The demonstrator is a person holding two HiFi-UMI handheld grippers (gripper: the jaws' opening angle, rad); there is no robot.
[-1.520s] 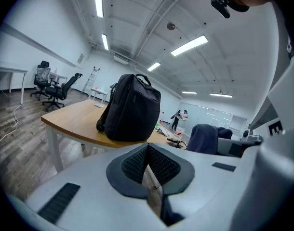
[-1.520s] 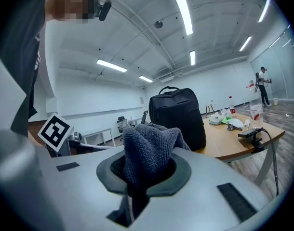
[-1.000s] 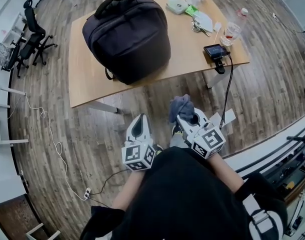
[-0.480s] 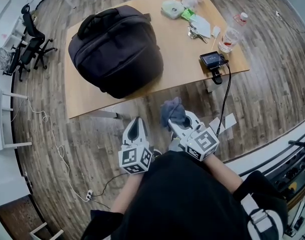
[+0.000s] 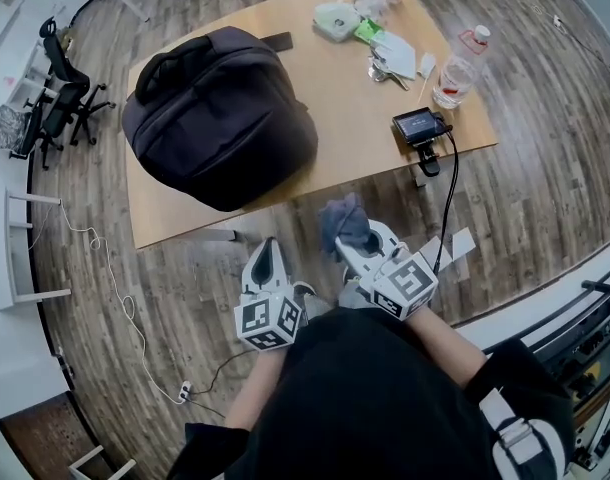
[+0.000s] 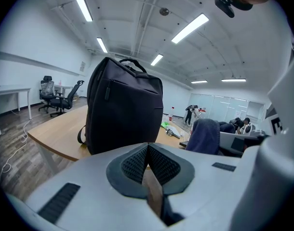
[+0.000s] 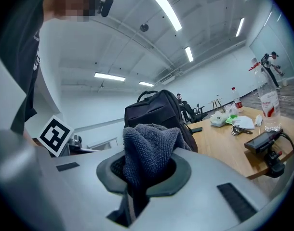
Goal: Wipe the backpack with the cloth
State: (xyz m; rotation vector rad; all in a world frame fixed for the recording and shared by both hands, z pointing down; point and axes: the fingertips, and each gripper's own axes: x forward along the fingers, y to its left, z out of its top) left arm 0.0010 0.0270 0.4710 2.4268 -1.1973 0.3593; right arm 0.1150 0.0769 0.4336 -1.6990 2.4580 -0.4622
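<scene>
**Hidden areas.** In the head view, the person's dark top (image 5: 385,398) fills the lower frame and hides both hands. Only the left gripper (image 5: 269,250) and right gripper (image 5: 347,244) show, each with its marker cube. The cloth (image 5: 341,220) covers the right gripper's tips.

**Jaw state.** In the left gripper view, the left jaws are fully closed, pad against pad, with nothing between them. In the right gripper view, the right jaws are clamped on the grey cloth. A bunch of it stands above the pads and blocks the lower part of the backpack (image 5: 220,118).

**Backpack.** It is black and stands upright on the left part of the table (image 5: 335,98). It is well apart from both grippers, which are off the near edge, over the floor (image 5: 165,268).

**Labels.** The bottle (image 5: 457,63) has a red label, but the print is too small to read.

**View differences.** The head view shows a phone (image 5: 277,40) behind the backpack. In the left gripper view the backpack hides the phone. That view does show the backpack's top handle (image 6: 132,62).
</scene>
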